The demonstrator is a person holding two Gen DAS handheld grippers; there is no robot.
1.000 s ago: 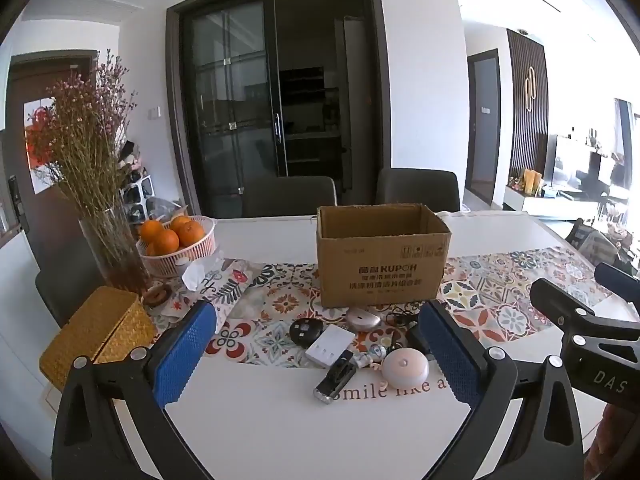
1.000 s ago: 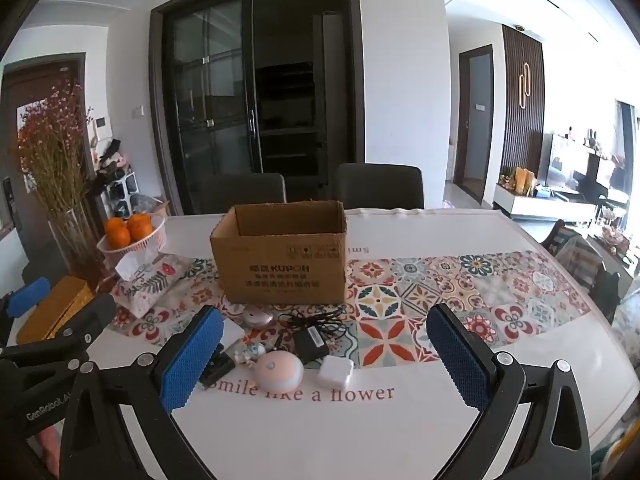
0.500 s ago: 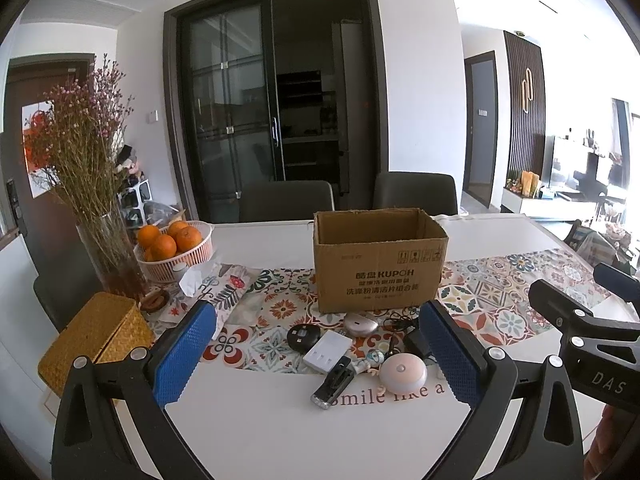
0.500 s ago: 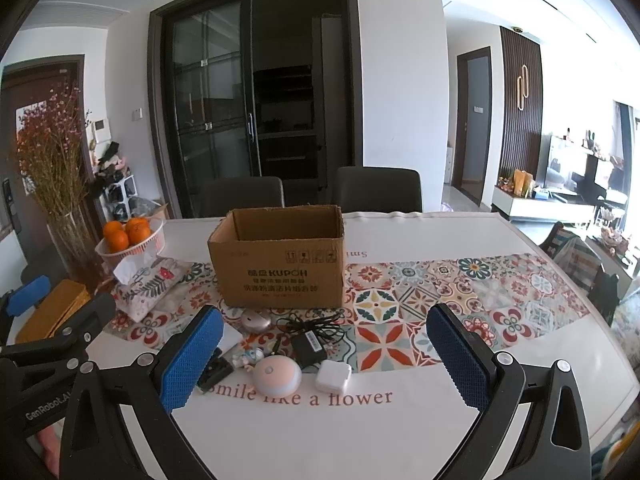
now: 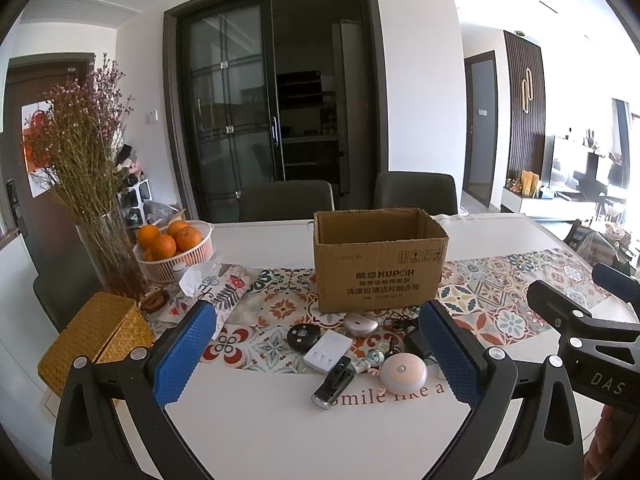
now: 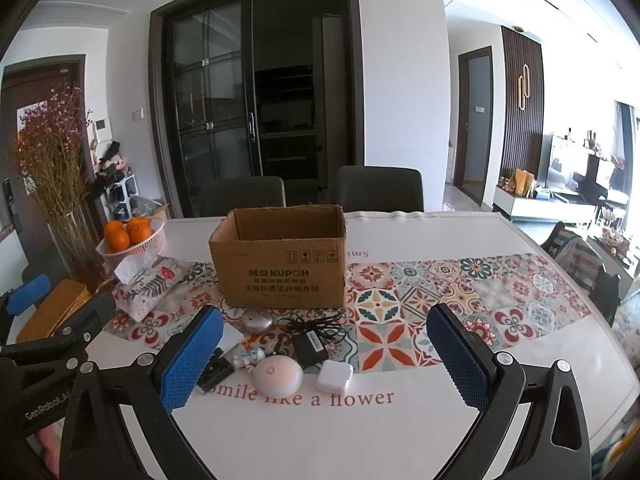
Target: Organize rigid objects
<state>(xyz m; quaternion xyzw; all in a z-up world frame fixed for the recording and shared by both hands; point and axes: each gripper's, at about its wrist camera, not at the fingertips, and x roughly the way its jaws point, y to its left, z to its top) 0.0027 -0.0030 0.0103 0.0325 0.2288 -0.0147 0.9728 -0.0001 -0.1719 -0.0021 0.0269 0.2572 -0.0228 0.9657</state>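
Note:
An open cardboard box (image 5: pixel 380 264) (image 6: pixel 280 258) stands mid-table on a patterned runner. In front of it lies a cluster of small items: a pink round lamp (image 5: pixel 403 372) (image 6: pixel 279 377), a white multi-port plug (image 5: pixel 328 351), a white cube charger (image 6: pixel 335 376), a black adapter with cable (image 6: pixel 310 346), a black disc (image 5: pixel 303 337), a dark clip-like gadget (image 5: pixel 333 383), a silvery oval case (image 5: pixel 361 323) (image 6: pixel 257 321) and a small figurine (image 5: pixel 374 358). My left gripper (image 5: pixel 316 356) and my right gripper (image 6: pixel 324 356) hover open above the near table edge, holding nothing.
At the left stand a glass vase of dried flowers (image 5: pixel 108 256), a basket of oranges (image 5: pixel 174 250), a fabric tissue pouch (image 5: pixel 222 286) and a woven yellow box (image 5: pixel 96 344). Two dark chairs (image 5: pixel 286 202) face the far edge. White table surface (image 6: pixel 320 432) lies near me.
Both views have tilted up slightly and drawn back, so the box and the items sit a little lower and farther. Nothing on the table has moved; both grippers stay open.

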